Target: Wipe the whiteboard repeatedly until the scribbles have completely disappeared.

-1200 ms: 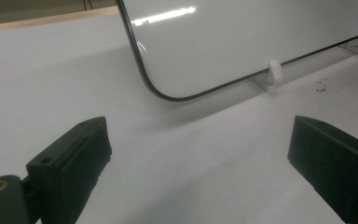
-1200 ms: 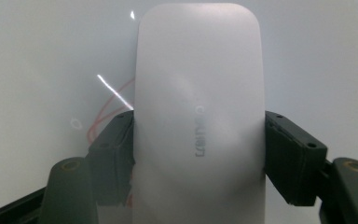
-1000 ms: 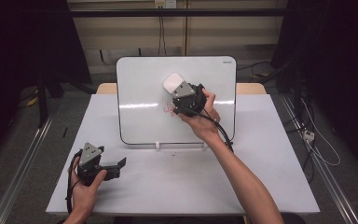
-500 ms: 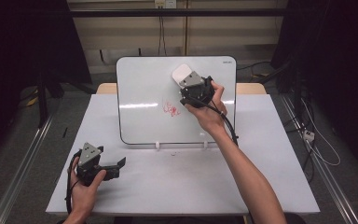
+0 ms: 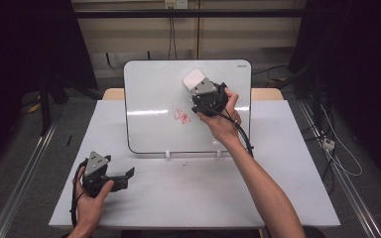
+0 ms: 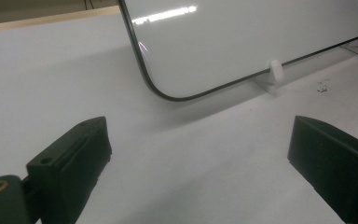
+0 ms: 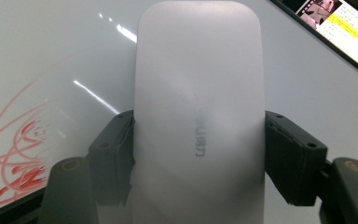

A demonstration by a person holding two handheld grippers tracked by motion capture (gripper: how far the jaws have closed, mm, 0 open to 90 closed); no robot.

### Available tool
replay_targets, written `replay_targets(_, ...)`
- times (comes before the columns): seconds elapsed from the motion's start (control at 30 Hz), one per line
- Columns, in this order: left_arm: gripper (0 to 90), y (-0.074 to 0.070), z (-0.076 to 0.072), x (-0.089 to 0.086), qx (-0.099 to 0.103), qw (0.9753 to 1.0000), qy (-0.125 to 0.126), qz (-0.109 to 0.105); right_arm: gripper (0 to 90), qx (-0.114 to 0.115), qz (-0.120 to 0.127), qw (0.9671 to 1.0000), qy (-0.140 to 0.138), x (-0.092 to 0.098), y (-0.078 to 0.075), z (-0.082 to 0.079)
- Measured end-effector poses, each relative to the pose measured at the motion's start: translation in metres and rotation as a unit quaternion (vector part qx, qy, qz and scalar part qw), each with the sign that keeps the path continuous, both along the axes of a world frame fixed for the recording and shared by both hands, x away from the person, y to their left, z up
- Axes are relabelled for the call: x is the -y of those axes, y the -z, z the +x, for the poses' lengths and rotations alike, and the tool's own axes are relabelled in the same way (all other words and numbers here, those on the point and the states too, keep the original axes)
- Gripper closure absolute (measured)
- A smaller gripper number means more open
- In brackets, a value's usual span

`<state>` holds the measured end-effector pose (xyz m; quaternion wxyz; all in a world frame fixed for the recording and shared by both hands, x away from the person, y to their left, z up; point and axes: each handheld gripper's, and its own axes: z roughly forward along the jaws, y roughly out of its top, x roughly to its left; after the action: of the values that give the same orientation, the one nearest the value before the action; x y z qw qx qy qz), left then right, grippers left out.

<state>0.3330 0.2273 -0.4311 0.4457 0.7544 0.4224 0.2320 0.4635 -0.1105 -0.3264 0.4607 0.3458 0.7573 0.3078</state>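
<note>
High view puts the left gripper [image 5: 121,177] nearest to us, held low over the white table [image 5: 287,198] in front of the whiteboard [image 5: 149,89] and off toward its left corner, well apart from it. Our left gripper view looks along its two black jaws, which stand wide apart with bare table between them and grip nothing; beyond them we see the whiteboard's rounded lower corner [image 6: 168,91] and one of its small white feet [image 6: 274,70] resting on the table. Farther off, the whiteboard stands propped up at the back of the table, leaning away from us. On its face, a little below the middle, we see a red scribble [image 5: 181,115]. Our right gripper [image 5: 198,87] is raised against the upper part of the whiteboard, above and to the right of the scribble, with our right hand [image 5: 223,119] behind it. In the right gripper view its jaws are clamped on the two long sides of a white eraser [image 7: 198,116], which points up along the whiteboard, with the scribble [image 7: 16,158] at lower left. We cannot tell whether the eraser touches the whiteboard or sits just off it.
</note>
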Motion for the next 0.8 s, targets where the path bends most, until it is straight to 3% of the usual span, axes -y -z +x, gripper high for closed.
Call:
replay_targets(0.43, 5.5, -0.001, 0.0, 0.0, 0.002, 1.0, 0.0, 0.0, 31.5, -0.008, -0.008, 0.9999, -0.01, -0.011, 0.013, -0.01)
replay_targets(0.8, 5.5, 0.0, 0.0, 0.0, 0.0, 1.0, 0.0, 0.003, 31.5, -0.008, -0.008, 0.9999, -0.007, -0.015, 0.012, -0.008)
